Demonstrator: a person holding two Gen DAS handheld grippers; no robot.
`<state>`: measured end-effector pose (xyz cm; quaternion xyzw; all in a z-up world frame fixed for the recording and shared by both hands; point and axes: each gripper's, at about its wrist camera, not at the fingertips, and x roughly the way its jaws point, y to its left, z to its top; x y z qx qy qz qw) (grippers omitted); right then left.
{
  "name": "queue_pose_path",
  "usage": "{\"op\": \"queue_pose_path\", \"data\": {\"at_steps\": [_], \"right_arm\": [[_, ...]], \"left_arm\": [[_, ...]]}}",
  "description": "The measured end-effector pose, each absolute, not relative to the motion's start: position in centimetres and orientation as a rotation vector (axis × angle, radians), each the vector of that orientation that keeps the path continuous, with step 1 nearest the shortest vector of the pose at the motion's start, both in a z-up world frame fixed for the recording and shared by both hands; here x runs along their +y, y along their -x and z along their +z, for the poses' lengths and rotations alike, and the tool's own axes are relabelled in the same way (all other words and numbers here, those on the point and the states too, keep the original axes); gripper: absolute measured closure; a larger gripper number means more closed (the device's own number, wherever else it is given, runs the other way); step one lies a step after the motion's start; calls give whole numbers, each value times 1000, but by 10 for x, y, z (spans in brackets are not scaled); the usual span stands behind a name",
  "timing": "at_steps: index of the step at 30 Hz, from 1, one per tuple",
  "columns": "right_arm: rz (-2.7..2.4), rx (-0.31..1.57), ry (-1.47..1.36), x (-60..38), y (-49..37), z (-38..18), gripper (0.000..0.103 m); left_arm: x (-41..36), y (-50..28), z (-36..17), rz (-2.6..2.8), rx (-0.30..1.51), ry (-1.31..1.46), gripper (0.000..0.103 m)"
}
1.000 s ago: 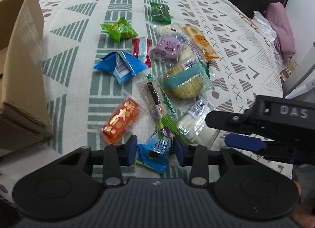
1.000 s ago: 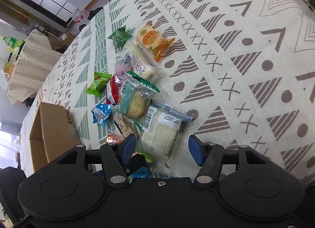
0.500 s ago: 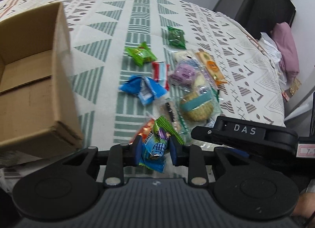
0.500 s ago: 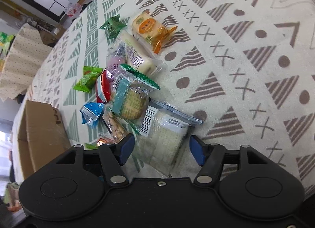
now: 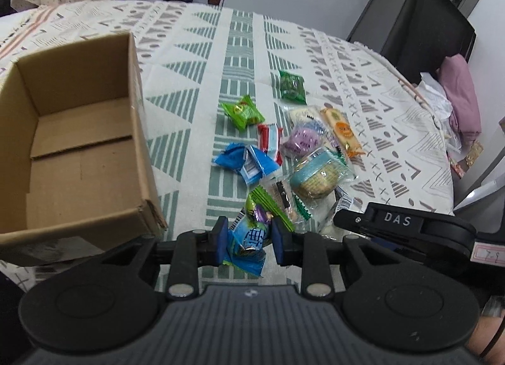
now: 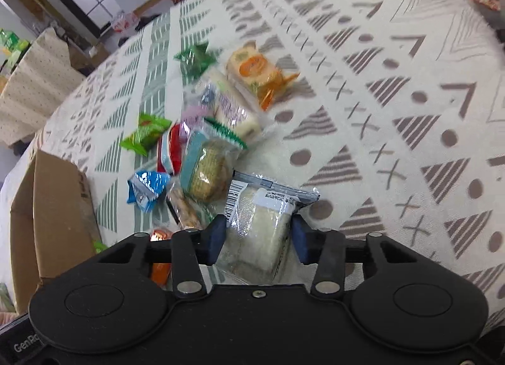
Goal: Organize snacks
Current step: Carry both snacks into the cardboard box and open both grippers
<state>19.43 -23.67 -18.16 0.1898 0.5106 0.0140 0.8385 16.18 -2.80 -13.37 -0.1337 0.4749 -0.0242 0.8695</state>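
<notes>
1. Jaws of our left gripper (image 5: pixel 249 240) are pinched on a blue-and-green candy packet (image 5: pixel 251 238), low in the middle of the left wrist frame, its lower corner dangling below the pads.
2. Our right gripper (image 6: pixel 258 237) has just been closing its jaws; they now press both sides of a clear-wrapped white cake (image 6: pixel 260 232) at lower centre of the right wrist frame.
3. We see the open cardboard box (image 5: pixel 139 131) at the left of the left wrist frame, standing on the patterned tablecloth (image 5: pixel 240 46).
4. Right of the box, mid-frame, lie the loose snacks: a light green packet (image 5: pixel 243 111), a dark green packet (image 5: pixel 292 86), a blue wrapper (image 5: pixel 247 161), a purple sweet (image 5: pixel 301 141) and a round biscuit pack (image 5: pixel 317 177).
5. Our right gripper's black body shows at the lower right of the left wrist frame.
</notes>
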Motion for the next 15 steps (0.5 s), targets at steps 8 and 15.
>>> {"op": "queue_pose_path", "data": {"at_steps": [8, 15], "right_arm": [[98, 982, -435, -236, -179, -157, 62], [184, 906, -469, -230, -170, -138, 63]], "left_arm": [[-21, -148, -103, -9, 924, 274, 75], [-13, -135, -80, 29, 866, 266, 75]]}}
